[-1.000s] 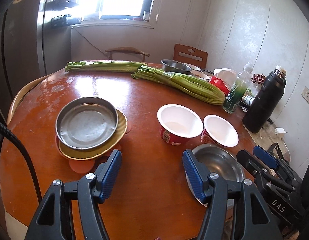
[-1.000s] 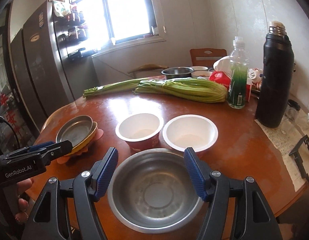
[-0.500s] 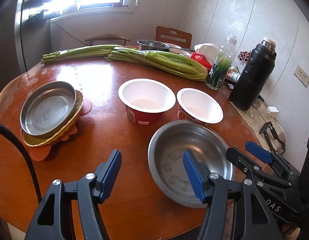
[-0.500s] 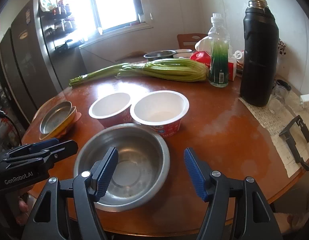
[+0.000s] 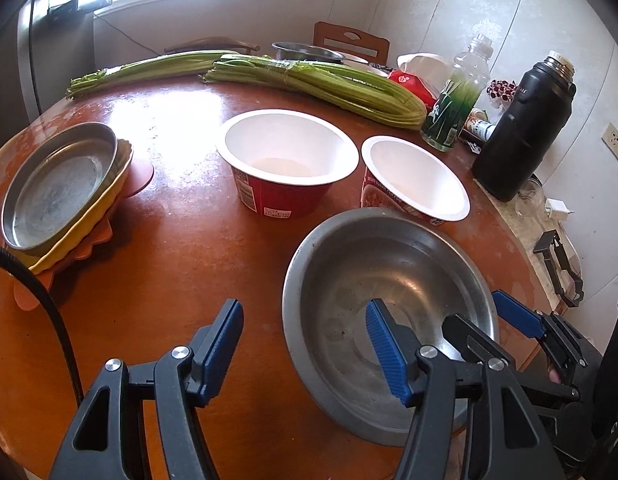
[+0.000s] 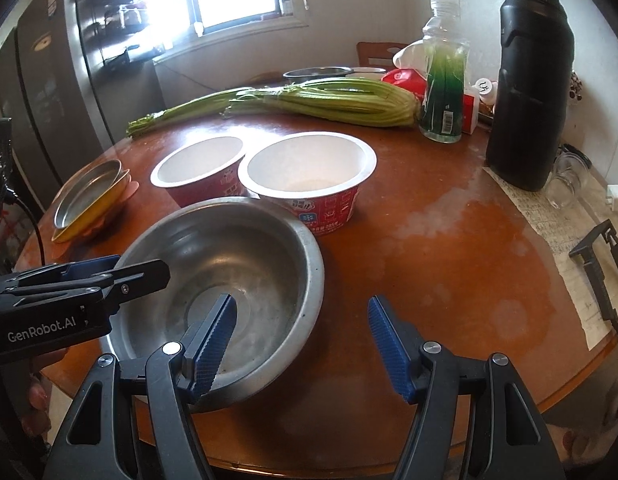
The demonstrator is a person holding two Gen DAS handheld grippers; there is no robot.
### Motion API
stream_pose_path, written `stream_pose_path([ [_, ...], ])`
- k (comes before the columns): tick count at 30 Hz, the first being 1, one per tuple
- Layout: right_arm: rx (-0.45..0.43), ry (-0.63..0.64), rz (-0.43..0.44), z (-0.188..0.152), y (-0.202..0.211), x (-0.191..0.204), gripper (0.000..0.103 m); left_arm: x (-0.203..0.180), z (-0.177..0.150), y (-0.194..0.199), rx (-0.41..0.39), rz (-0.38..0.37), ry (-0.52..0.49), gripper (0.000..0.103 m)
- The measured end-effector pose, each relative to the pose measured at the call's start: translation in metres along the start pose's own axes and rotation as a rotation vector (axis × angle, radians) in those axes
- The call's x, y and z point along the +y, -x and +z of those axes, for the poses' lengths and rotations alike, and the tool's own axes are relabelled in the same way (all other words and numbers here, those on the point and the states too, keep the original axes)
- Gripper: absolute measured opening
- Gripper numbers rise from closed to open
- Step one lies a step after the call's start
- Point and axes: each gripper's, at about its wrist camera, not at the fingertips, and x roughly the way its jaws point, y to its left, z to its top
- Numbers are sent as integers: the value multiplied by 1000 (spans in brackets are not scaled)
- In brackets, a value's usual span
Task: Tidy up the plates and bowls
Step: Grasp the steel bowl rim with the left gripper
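Note:
A steel bowl (image 5: pixel 389 292) (image 6: pixel 229 264) sits near the front edge of the round wooden table (image 5: pixel 181 264). My left gripper (image 5: pixel 305 344) is open, its right finger over the bowl's near left rim. My right gripper (image 6: pixel 303 338) is open, its left finger over the bowl's near right rim. Two white-and-red paper bowls (image 5: pixel 287 160) (image 5: pixel 413 180) stand just behind the steel bowl, also in the right wrist view (image 6: pixel 201 168) (image 6: pixel 309 178). A steel plate on a yellow plate (image 5: pixel 57 184) (image 6: pixel 91 196) rests at the left on an orange mat.
Celery bundles (image 5: pixel 317 80) lie across the back. A green-labelled bottle (image 6: pixel 445 80), a black thermos (image 6: pixel 529 80), a glass jar (image 6: pixel 569 180) and a paper sheet (image 6: pixel 569 232) stand at the right. Another steel bowl (image 5: pixel 305 50) sits far back. A black clamp (image 6: pixel 601 264) lies at the right edge.
Both grippers have closed in on the steel bowl from either side; the left gripper swung right from the plate stack. Both stay open.

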Motion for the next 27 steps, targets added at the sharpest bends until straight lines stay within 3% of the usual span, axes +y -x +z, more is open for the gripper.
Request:
stream_pose_path([
  [5,10,29,9,-2,-6,8,64,-1,1,-7,9,-20,-4,63],
  [11,19,53,43,-4,-10,16,54,-6,0,-18,35,-96,-7,63],
  [15,15,70,46,-5,-9,22,53,-10,-1,-20,42,-152,-10,57],
  [27,-8,95,79,-1,3,38,53,2,-5,6,3,-142,-15,57],
])
